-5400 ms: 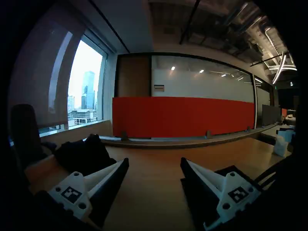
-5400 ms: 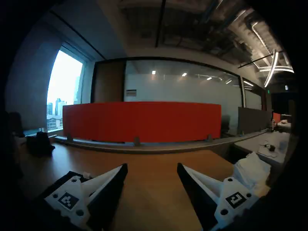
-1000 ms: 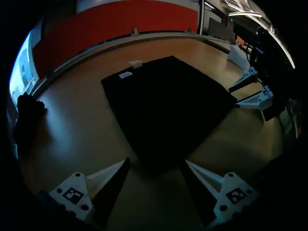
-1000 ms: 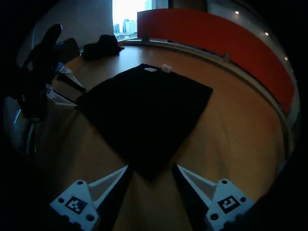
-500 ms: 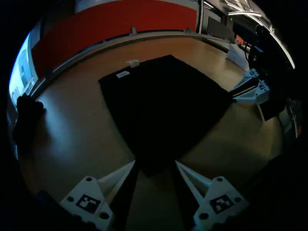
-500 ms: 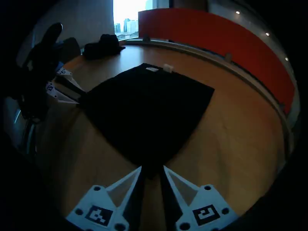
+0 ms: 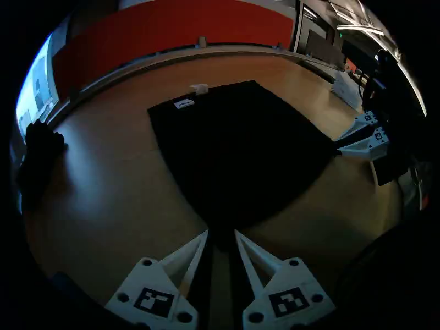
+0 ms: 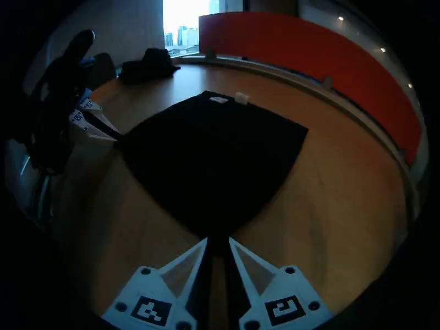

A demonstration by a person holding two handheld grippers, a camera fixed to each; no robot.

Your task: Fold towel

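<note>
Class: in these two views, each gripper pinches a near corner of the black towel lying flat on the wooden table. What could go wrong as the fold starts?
1. The left gripper and right gripper each seem to hold only the tip of a corner of the black cloth towel, so a corner may slip out on lifting.
2. If one corner travels faster, the fold could land askew of the far edge with the small white tag.
</note>
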